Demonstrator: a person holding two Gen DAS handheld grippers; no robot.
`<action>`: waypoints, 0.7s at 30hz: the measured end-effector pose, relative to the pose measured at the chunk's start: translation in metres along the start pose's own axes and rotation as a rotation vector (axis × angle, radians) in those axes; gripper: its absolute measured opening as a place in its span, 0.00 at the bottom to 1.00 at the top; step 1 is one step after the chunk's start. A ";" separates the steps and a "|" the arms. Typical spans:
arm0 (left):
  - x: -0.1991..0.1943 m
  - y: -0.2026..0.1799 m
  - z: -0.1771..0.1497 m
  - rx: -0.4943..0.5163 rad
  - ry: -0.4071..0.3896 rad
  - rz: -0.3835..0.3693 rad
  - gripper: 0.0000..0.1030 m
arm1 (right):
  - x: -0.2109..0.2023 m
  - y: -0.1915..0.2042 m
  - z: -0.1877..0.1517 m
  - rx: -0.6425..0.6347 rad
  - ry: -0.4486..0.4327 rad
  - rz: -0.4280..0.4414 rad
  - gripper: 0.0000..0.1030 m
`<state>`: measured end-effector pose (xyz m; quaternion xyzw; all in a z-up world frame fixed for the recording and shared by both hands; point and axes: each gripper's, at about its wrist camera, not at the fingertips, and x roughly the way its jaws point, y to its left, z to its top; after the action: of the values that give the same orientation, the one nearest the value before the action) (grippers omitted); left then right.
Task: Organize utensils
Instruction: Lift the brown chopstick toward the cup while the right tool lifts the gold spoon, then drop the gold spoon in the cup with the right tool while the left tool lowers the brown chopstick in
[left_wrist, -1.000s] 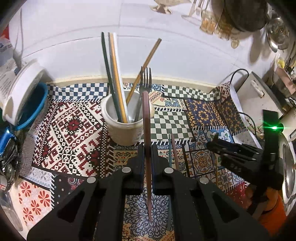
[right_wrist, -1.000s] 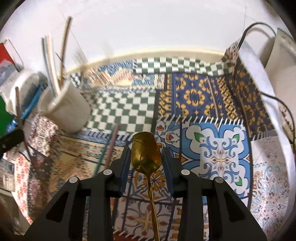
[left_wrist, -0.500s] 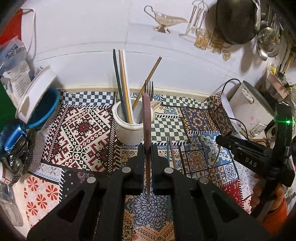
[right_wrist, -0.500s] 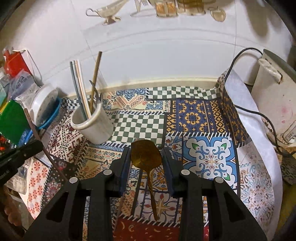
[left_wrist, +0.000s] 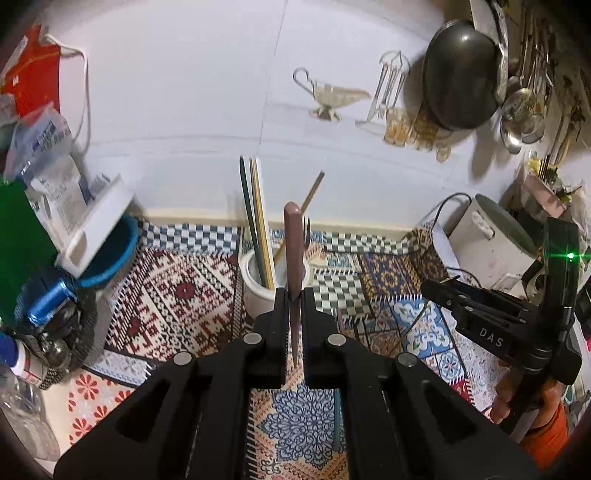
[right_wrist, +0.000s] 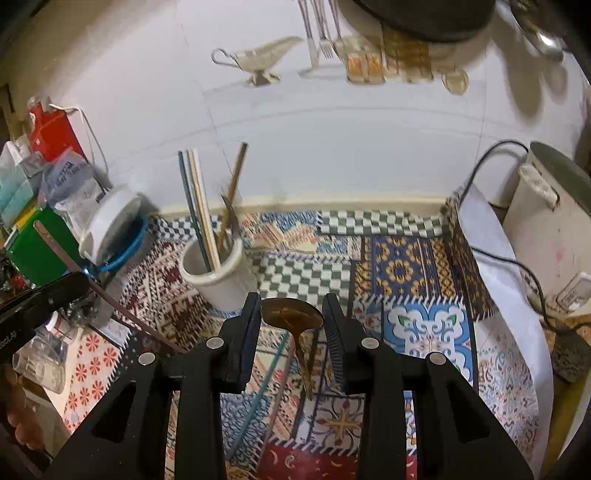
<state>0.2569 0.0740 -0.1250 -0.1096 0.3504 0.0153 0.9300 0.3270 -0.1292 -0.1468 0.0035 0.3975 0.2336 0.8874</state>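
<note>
The cup (right_wrist: 218, 273) already holds chopsticks and a fork. The left claw (left_wrist: 294, 295) is clenched on a brown chopstick (left_wrist: 293, 236), the right claw (right_wrist: 291, 314) on a gold spoon (right_wrist: 291, 315), both above the table (right_wrist: 406, 266); more chopsticks (right_wrist: 266, 365) lie there.

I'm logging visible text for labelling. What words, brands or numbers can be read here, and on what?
"DAS": white letters on the side of the right hand-held gripper, seen from the left wrist.
Cut-off white letters on the left hand-held gripper's body, seen from the right wrist: not readable whole.
Blue print on the plastic packet at left: too blurred to read.
</note>
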 end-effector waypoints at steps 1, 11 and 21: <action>-0.002 0.000 0.004 -0.002 -0.010 0.001 0.04 | -0.002 0.002 0.004 -0.004 -0.009 0.006 0.30; -0.020 0.004 0.042 -0.014 -0.105 0.024 0.04 | -0.014 0.024 0.049 -0.068 -0.105 0.058 0.30; -0.012 0.014 0.077 -0.032 -0.141 0.061 0.04 | -0.002 0.049 0.097 -0.125 -0.162 0.139 0.30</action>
<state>0.2959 0.1042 -0.0634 -0.1122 0.2870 0.0566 0.9496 0.3740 -0.0689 -0.0698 -0.0055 0.3077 0.3177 0.8968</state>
